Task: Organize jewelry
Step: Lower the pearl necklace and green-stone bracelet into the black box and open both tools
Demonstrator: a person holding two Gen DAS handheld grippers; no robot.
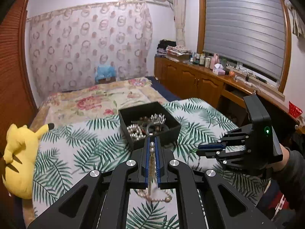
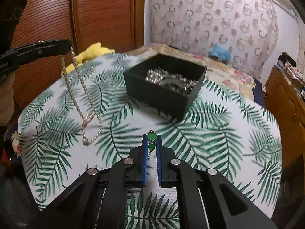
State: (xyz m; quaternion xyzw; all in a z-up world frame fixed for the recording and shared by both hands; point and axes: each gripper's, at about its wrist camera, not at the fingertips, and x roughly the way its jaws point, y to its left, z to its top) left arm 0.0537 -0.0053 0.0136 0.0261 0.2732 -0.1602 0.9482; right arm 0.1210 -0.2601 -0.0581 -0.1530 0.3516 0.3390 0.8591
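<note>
Left wrist view: plush yellow toy [image 1: 18, 160] far left on the leaf-print bedspread [image 1: 80, 152]; left gripper [image 1: 152, 145] pinching a beaded pearl necklace [image 1: 152, 171] that dangles in loops above the bed; matte black square box [image 1: 150, 124] of metallic jewelry just ahead; right gripper [image 1: 198, 149] pinching a glossy green-stone pendant [image 2: 152, 136].

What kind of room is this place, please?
Most likely a home bedroom: a bed with a floral cover, a wooden wardrobe door, and a Pikachu plush toy lying on the leaf-print bedspread.
</note>
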